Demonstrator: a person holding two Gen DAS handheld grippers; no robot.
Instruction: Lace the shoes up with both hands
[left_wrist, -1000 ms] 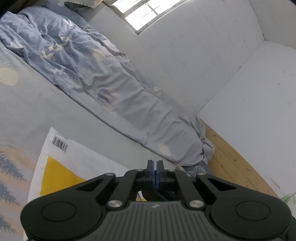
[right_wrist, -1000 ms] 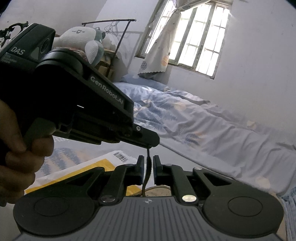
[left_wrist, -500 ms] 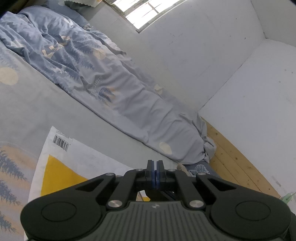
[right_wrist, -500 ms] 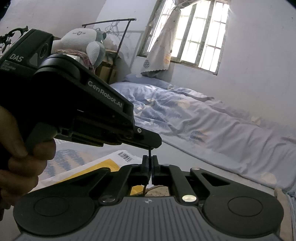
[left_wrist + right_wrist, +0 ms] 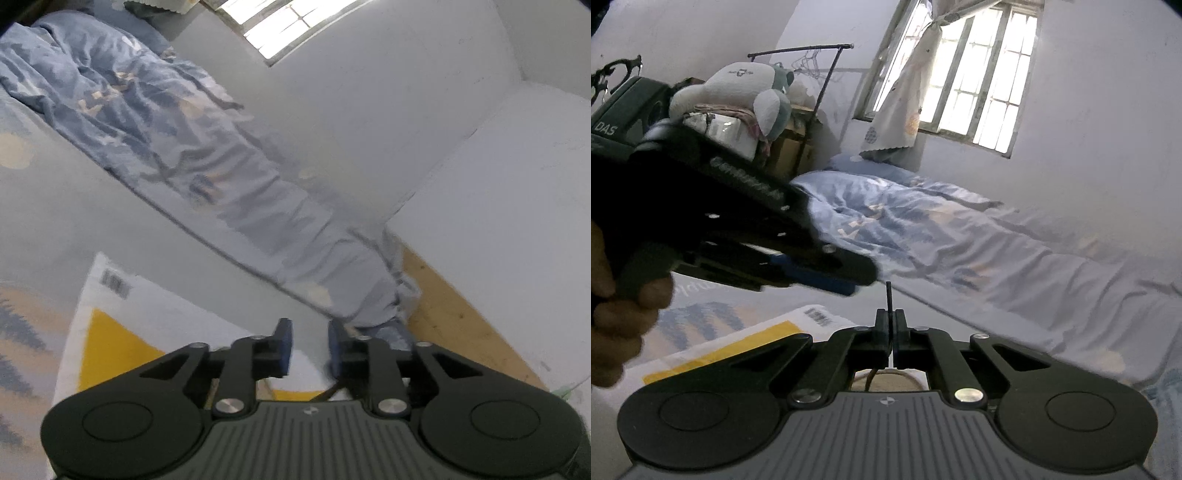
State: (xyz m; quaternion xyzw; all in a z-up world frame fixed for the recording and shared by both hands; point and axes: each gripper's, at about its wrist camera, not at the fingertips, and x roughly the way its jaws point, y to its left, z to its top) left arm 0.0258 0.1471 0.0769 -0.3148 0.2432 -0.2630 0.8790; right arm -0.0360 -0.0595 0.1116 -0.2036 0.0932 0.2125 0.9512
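My right gripper [image 5: 893, 325] is shut on a thin black lace, whose stiff tip [image 5: 888, 295] sticks up above the fingers. Below, between the gripper's arms, part of a tan shoe [image 5: 882, 380] shows, with the lace running down to it. In the right wrist view my left gripper [image 5: 846, 280] hovers just left of the lace tip, held by a hand [image 5: 617, 317], and is apart from the lace. In its own view the left gripper [image 5: 309, 343] is open with nothing between its blue pads; a dark cord [image 5: 330, 393] curves beneath it.
A yellow-and-white mailer bag [image 5: 122, 321] lies on the grey sheet under both grippers. A rumpled blue duvet [image 5: 942, 236] runs along the wall. A plush toy [image 5: 753, 96] and a clothes rack [image 5: 827, 70] stand at the back left. Wooden floor [image 5: 454, 321] lies to the right.
The left gripper opened, let go of the lace and drew back to the left. The right gripper closed fully on the lace tip.
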